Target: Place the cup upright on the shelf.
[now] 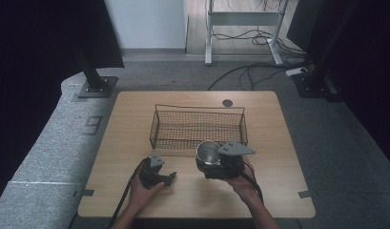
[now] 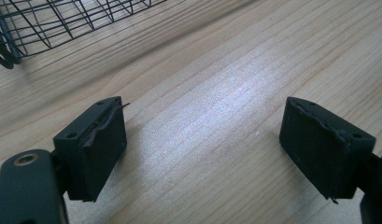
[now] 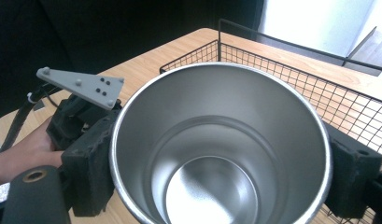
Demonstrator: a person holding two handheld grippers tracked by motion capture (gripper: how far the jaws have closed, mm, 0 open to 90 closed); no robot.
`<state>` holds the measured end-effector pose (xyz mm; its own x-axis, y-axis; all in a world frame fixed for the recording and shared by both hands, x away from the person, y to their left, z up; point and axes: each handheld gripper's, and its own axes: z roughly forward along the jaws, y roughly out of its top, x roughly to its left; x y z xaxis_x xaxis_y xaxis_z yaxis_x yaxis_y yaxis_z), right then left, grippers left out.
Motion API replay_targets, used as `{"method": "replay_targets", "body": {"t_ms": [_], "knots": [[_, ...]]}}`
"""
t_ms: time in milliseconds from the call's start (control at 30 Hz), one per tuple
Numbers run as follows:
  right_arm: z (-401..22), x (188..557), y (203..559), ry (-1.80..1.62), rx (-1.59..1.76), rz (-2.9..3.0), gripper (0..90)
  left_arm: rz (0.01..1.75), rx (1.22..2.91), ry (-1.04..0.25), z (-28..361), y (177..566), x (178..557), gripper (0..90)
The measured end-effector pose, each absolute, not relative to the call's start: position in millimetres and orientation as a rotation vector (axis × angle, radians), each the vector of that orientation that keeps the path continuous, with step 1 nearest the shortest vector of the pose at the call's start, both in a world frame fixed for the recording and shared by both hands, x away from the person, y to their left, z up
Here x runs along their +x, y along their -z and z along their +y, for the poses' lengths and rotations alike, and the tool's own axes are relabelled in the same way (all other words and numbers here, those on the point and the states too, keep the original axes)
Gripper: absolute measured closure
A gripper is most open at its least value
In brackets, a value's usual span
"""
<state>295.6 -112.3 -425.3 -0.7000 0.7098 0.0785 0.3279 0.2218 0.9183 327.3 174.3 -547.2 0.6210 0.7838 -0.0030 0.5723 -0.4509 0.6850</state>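
Grey carpet surrounds a light wooden table with rounded corners; dark curtains hang to either side, and cables run across the floor beyond the far edge. A small round grommet sits near the middle of the far edge of the tabletop.

Largest item on the tabletop: a black wire basket, rectangular and open at the top. It stands at the centre of the tabletop, closer to the far edge than to the near edge. Its mesh also appears in the upper left corner of the left gripper view and behind the cup in the right gripper view.

Next in size: a stainless steel cup, upright, with the open mouth facing up and the interior visible down to the base. It is positioned just in front of the near right corner of the basket, toward the near edge. Whether its base touches the tabletop cannot be determined.

The right gripper pinches the cup: one black jaw presses on each side of the cup wall, just below the rim. A grey three-cornered plate tops this gripper in the high view.

The left gripper sits left of centre near the near edge, held in the person's left hand. Its jaws are spread wide over bare wood, with nothing between them.
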Motion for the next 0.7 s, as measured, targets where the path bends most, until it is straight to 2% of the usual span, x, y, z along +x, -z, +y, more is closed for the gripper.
{"method": "replay_targets", "body": {"t_ms": [700], "knots": [[-116, 322, 414, -1.48, 1.011, 2.108, 14.0, 1.059, 2.186, -0.414, 174, 547, 327, 14.7]]}}
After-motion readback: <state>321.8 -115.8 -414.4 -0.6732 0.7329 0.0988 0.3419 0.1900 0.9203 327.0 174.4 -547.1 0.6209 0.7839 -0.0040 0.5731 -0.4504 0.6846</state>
